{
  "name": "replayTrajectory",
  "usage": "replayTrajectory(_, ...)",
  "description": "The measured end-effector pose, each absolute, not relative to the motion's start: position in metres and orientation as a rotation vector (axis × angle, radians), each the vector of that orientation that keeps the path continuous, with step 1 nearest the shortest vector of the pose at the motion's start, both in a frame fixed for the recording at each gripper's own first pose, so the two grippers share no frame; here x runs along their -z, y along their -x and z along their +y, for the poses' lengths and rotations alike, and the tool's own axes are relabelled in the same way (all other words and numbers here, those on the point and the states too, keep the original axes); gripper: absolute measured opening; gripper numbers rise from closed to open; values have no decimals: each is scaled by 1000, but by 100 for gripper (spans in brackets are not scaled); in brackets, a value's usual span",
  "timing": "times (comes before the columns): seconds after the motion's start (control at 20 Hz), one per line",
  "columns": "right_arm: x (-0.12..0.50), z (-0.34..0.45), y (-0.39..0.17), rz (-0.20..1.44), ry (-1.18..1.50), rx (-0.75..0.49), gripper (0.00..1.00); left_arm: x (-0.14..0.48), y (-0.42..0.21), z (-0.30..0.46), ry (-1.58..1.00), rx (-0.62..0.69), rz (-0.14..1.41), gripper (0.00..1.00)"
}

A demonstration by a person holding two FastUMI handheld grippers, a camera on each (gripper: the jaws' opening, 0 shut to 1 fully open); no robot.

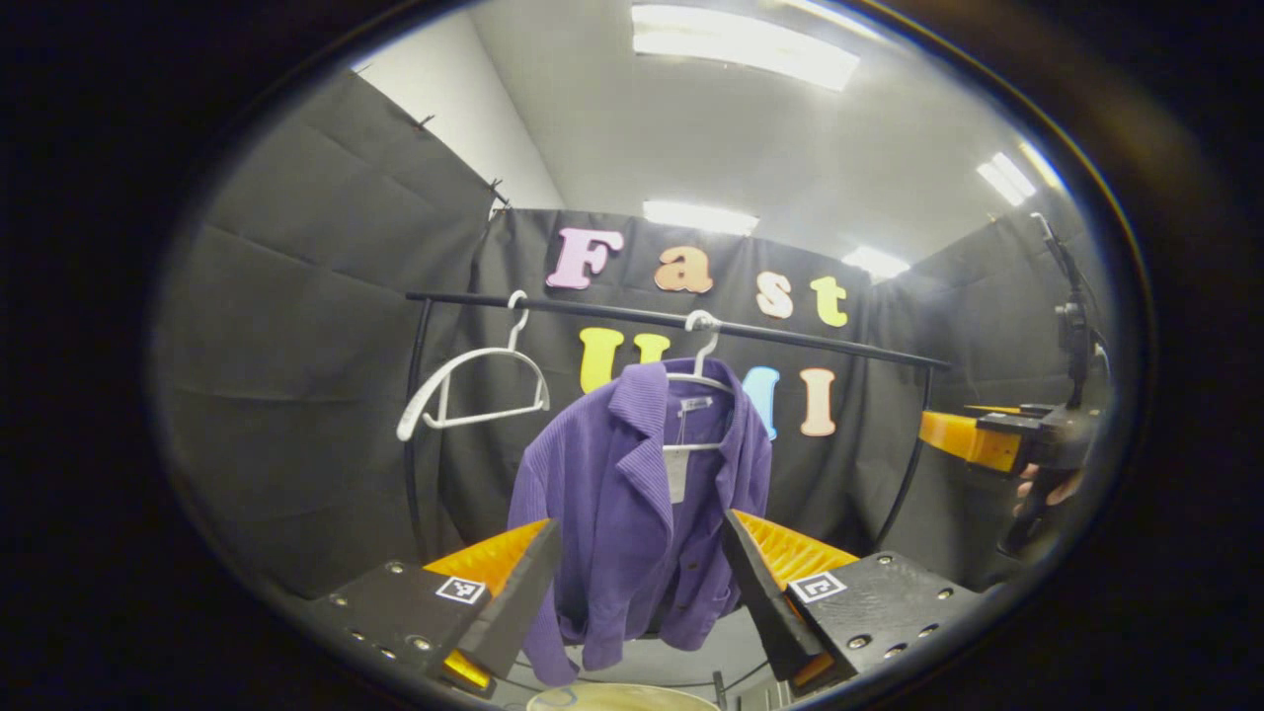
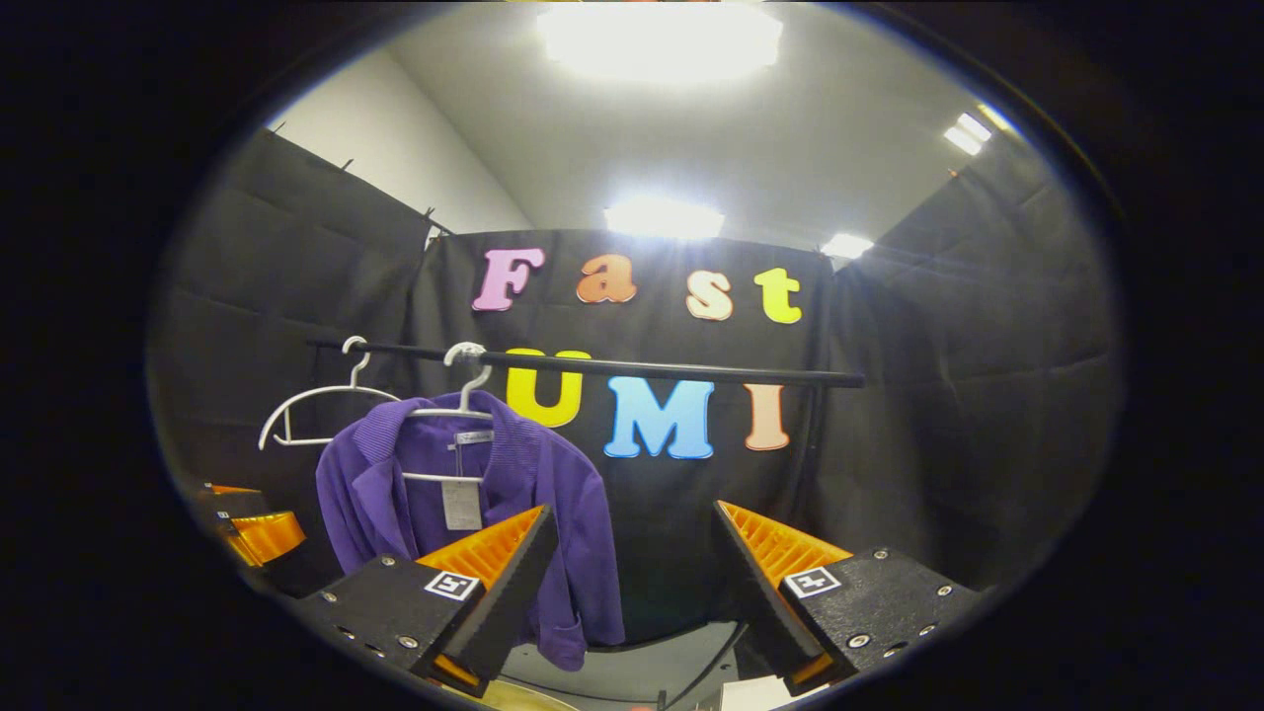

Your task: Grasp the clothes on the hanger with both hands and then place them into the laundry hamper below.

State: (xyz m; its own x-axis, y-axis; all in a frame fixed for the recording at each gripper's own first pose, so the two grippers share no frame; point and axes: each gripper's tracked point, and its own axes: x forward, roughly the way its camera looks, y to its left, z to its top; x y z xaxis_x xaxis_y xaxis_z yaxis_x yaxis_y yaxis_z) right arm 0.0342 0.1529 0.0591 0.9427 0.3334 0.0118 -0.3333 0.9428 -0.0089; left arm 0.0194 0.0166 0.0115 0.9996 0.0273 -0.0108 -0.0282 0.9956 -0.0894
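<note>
Two hangers on a black rail [image 1: 790, 338]: bare hanger [image 1: 474, 380] upper left, purple jacket [image 1: 632, 494] at centre. Left gripper [image 1: 642, 583] and right gripper [image 2: 632, 573] fingers wide, holding nothing; hamper rim [image 1: 622, 697] at bottom edge.

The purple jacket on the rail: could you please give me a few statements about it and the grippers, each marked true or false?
1. The purple jacket hangs on a white hanger from the black rail. True.
2. The second hanger on the rail carries a shirt. False: it is bare.
3. The left gripper is shut on the jacket. False: its jaws stand open, short of the cloth.
4. The right gripper is open and holds nothing. True.
5. A tag hangs inside the jacket's collar. True.
</note>
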Motion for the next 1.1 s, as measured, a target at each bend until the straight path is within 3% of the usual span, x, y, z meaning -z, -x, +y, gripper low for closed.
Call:
replayTrajectory(0.45, -39, 248, -75, 57, -28, -571, 96, -18, -65, 12, 154, -87, 74, 94)
replayTrajectory(1.1, 61, 312, -172, 240, -19, -736, 95, -9, -144, 13, 144, -311, 136, 99)
